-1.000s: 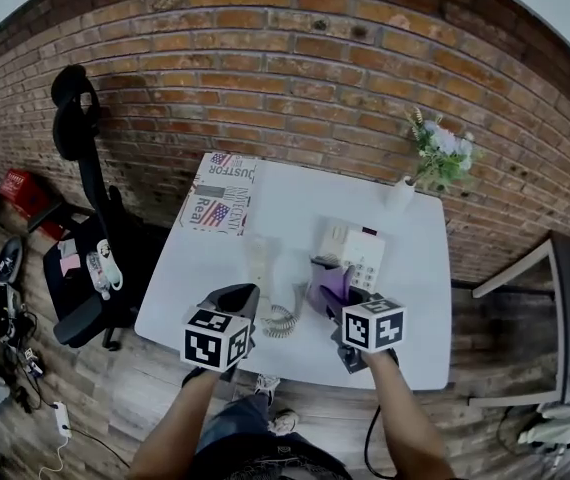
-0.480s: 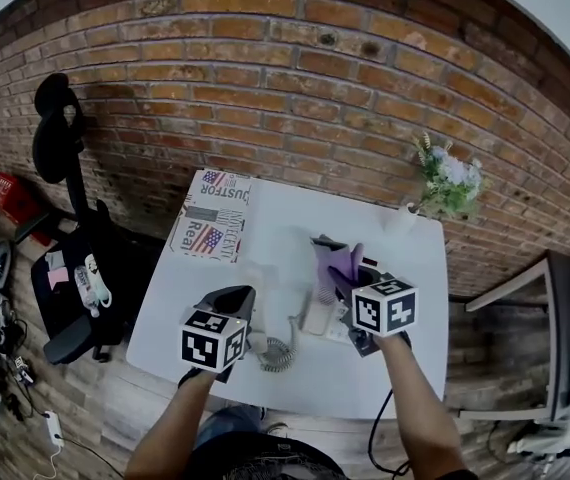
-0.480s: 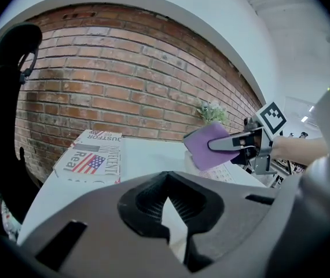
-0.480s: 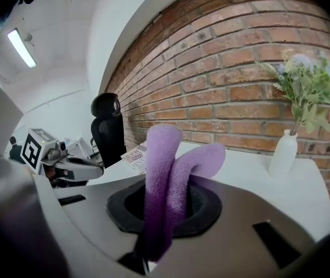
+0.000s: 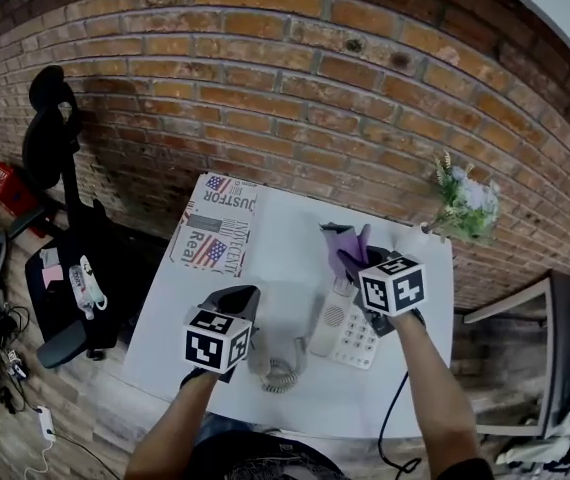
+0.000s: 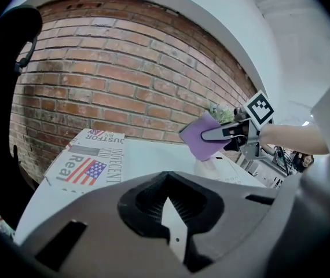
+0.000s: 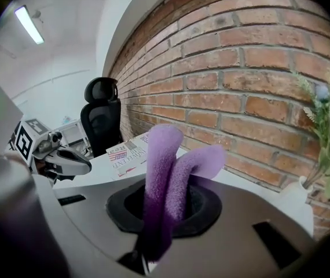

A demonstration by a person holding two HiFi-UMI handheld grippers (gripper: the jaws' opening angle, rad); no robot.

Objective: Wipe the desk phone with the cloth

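Head view: cream plastic desk phone point(image 5: 350, 333) right of centre on white table point(image 5: 285, 238), long axis roughly 12 to 6 o'clock, keypad end toward 6. Right gripper point(image 5: 353, 263) poised at phone's 12 o'clock, fingers clamped on folded purple microfibre cloth point(image 5: 341, 240). Left gripper point(image 5: 237, 300) at phone's 9 o'clock, fingers closed on nothing. Best done by lowering cloth flat, stroking along that long axis, pressing lightly, steadying base with left.

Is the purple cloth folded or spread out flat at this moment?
Folded. The purple cloth rises doubled over in two thick layers, pinched in the shut right claw.
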